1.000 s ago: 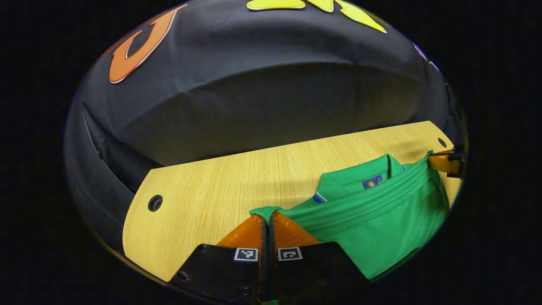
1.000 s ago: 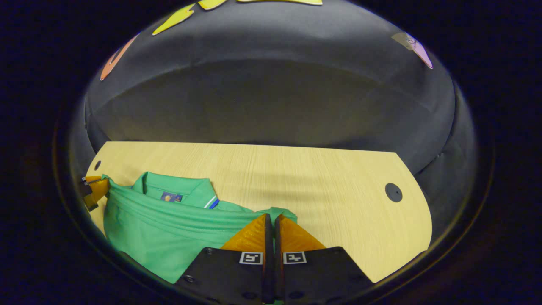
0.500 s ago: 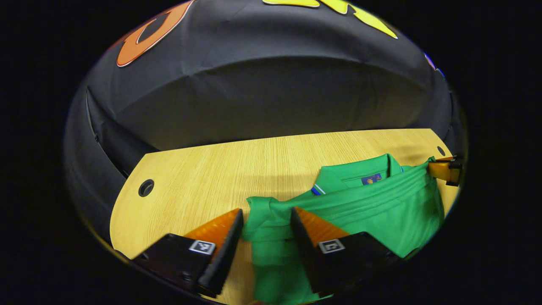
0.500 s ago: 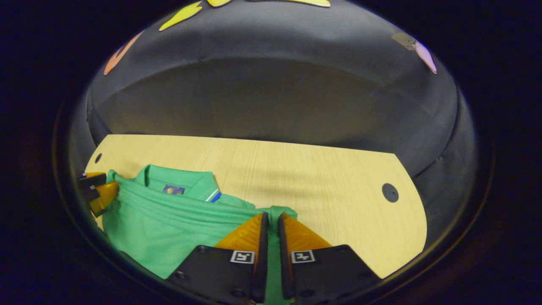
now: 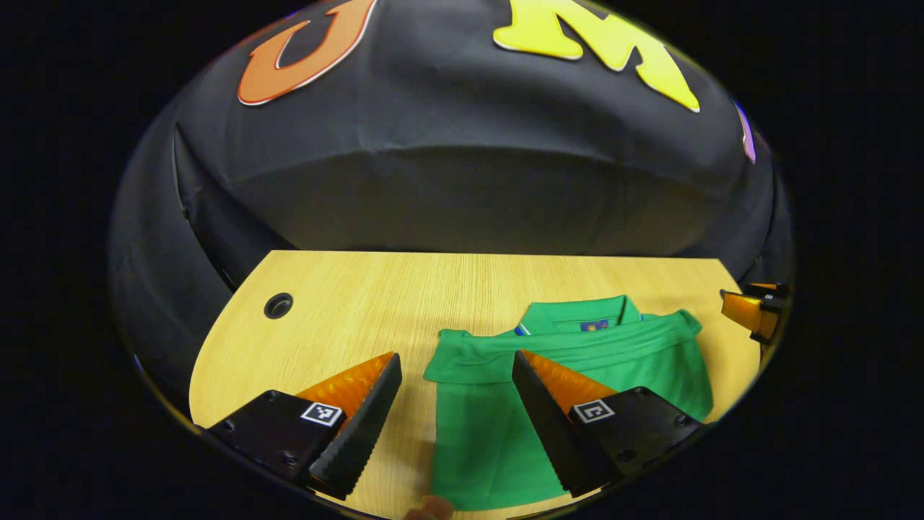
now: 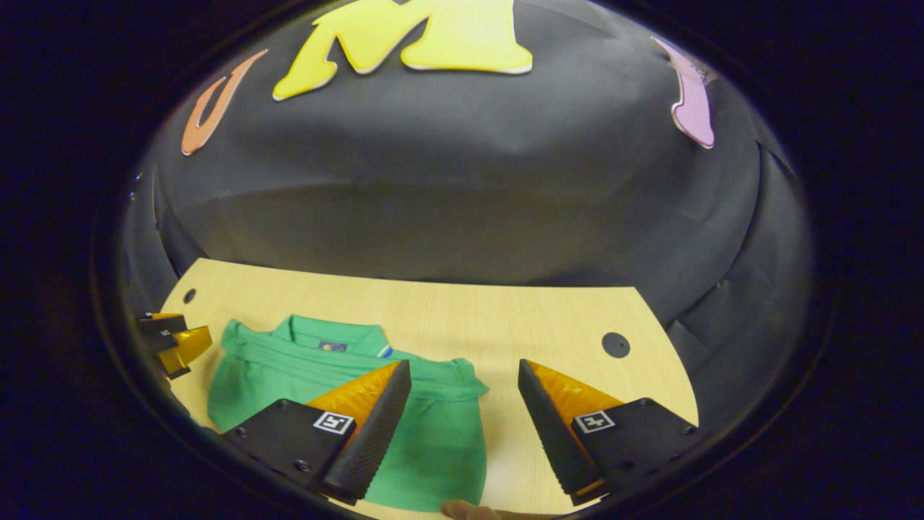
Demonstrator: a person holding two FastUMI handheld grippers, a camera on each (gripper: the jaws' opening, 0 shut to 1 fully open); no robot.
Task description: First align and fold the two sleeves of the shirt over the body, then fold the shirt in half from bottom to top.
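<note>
The green collared polo shirt point(image 5: 577, 375) lay on the pale wooden table point(image 5: 346, 318) as a compact packet, its hem band just below the collar, so the bottom-to-top fold looked finished. Left tongs point(image 5: 456, 375) and right tongs point(image 6: 463, 383) gaped wide, holding nothing.

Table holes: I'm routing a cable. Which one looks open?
The ringed hole on the left tongs' side; the other hole looks capped flat.

Folded green shirt point(image 5: 498, 426) on wooden table point(image 5: 375, 296)
</note>
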